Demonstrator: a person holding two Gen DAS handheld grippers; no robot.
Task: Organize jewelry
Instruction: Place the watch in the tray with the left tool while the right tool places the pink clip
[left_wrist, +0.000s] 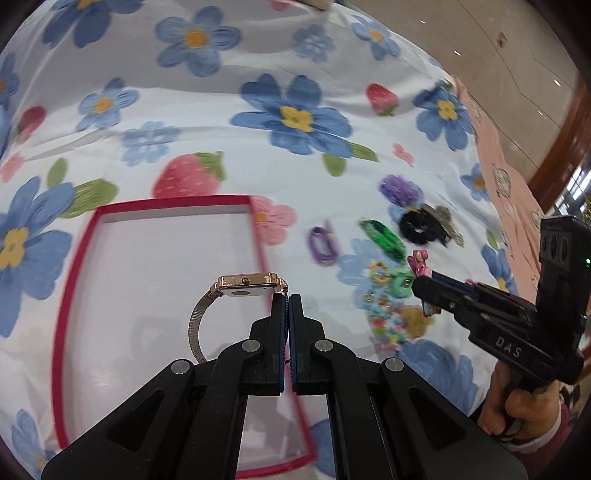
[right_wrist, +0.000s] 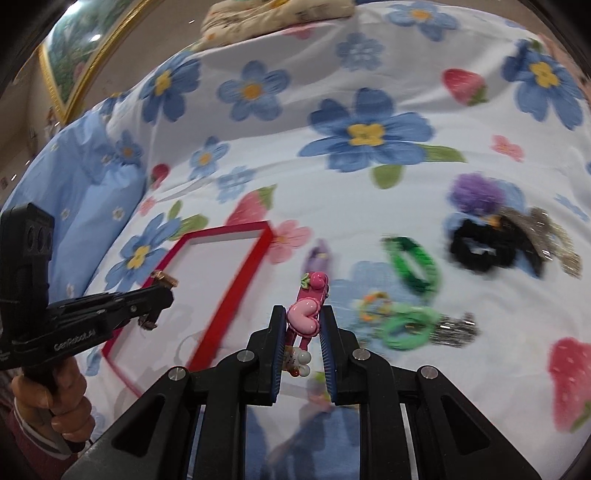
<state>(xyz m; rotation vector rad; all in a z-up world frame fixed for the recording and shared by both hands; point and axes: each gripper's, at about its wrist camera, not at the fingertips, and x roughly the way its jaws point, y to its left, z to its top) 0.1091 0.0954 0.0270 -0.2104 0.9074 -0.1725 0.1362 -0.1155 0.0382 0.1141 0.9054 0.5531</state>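
My left gripper (left_wrist: 285, 299) is shut on the mesh strap of a rose-gold watch (left_wrist: 247, 286). The watch hangs above a shallow white tray with a red rim (left_wrist: 173, 203). My right gripper (right_wrist: 302, 310) is shut on a pink hair clip (right_wrist: 303, 317) with a heart on it, held above the bedspread just right of the tray (right_wrist: 229, 232). In the left wrist view the right gripper (left_wrist: 421, 284) shows at the right with the pink clip (left_wrist: 419, 258) at its tip. The right wrist view shows the left gripper (right_wrist: 162, 291) at the left with the watch (right_wrist: 162, 277).
Loose pieces lie on the flowered bedspread right of the tray: a purple hair tie (left_wrist: 323, 242), a green one (left_wrist: 382, 234), a black scrunchie (left_wrist: 417, 225), a purple pompom (left_wrist: 399, 186) and beaded rings (right_wrist: 373, 304). A blue pillow (right_wrist: 74, 177) lies left.
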